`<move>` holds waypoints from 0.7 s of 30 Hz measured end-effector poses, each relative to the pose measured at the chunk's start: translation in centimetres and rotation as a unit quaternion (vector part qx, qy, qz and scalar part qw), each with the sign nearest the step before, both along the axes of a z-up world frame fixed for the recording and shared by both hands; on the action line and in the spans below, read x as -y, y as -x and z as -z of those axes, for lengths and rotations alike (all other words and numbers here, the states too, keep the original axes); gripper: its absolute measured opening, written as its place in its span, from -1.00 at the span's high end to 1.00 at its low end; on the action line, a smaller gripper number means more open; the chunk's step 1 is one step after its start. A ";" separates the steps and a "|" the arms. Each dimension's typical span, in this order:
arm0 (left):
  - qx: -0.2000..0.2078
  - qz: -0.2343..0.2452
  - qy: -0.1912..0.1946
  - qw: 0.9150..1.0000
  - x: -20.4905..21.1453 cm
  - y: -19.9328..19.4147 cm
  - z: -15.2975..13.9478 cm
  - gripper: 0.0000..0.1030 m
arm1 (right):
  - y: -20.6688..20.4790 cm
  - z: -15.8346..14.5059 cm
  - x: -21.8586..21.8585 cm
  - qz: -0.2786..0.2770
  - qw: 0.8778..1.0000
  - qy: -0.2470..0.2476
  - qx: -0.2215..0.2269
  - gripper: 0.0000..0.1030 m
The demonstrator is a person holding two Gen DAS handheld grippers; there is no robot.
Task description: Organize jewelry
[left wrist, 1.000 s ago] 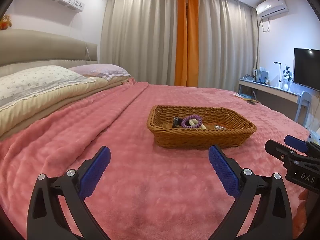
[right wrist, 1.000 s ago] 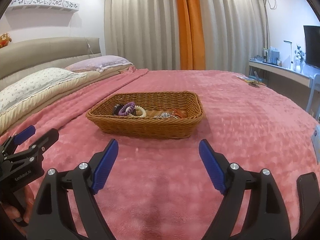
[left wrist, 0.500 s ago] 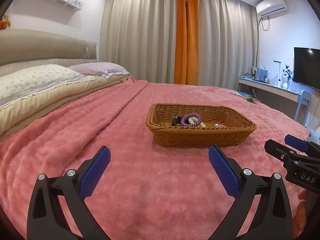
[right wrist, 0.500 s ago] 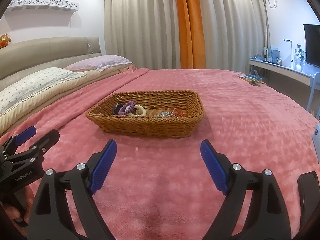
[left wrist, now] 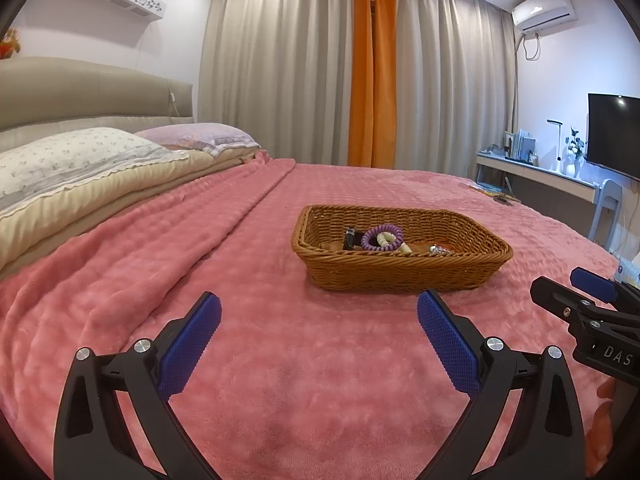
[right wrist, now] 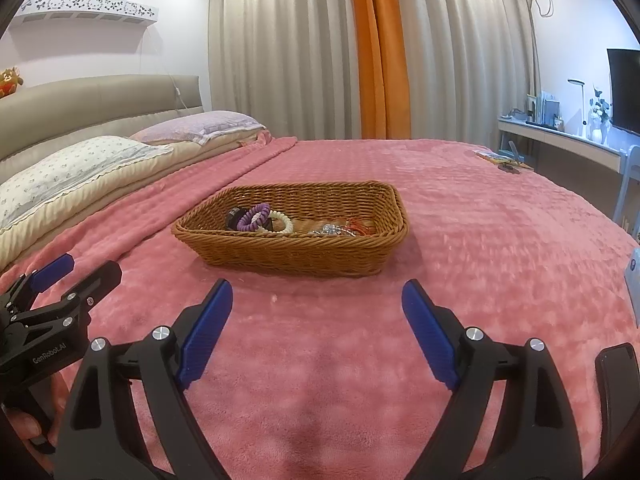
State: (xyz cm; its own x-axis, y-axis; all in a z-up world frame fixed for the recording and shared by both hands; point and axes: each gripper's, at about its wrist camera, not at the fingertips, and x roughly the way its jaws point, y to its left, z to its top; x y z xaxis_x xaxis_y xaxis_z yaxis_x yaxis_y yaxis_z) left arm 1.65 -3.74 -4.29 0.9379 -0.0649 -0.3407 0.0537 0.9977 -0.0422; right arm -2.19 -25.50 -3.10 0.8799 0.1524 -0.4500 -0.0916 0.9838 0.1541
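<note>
Jewelry [right wrist: 280, 222] is all heaped at one end of the wicker basket [right wrist: 392, 216], which sits out in the middle of the bed on that fluffy pink blanket [right wrist: 480, 240], a bit ahead of both your grippers. From what I can make out there's a purple coil bracelet [right wrist: 254, 218] lying on or against a cream beaded bracelet [right wrist: 282, 220], something dark [right wrist: 234, 216] right beside them, and a small silvery and red tangle [right wrist: 340, 229] further along; too small to say exactly what those last bits are. Your left gripper [left wrist: 318, 312] and right gripper [right wrist: 316, 300] both have their jaws spread wide with nothing between them, hovering over the blanket short of the basket. Here's where I think it could bite you: the purple and cream bracelets overlap, so if you clamp down on one you'll probably drag the other up too, and it may drop off halfway and vanish into the plush pile. The basket looks light and it's on a soft bed, so poking a finger against the rim could tip or shove it instead of getting you inside. Those wide pads also look clumsy for thin chains, so the silvery bit might just slip out. I'd maybe steady the basket with one gripper before fishing with the other.
</note>
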 end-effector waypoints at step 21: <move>-0.001 0.000 0.000 1.000 0.0 0.0 0.1 -0.85 | 0.1 0.2 -0.1 0.000 1.000 -0.004 -0.003 -0.60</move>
State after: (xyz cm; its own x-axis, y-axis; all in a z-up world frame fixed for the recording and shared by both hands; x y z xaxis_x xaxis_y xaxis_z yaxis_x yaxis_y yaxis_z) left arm 1.64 -3.69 -4.37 0.9372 -0.0655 -0.3426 0.0542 0.9976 -0.0422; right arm -2.29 -25.37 -3.29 0.8776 0.1556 -0.4534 -0.0900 0.9825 0.1630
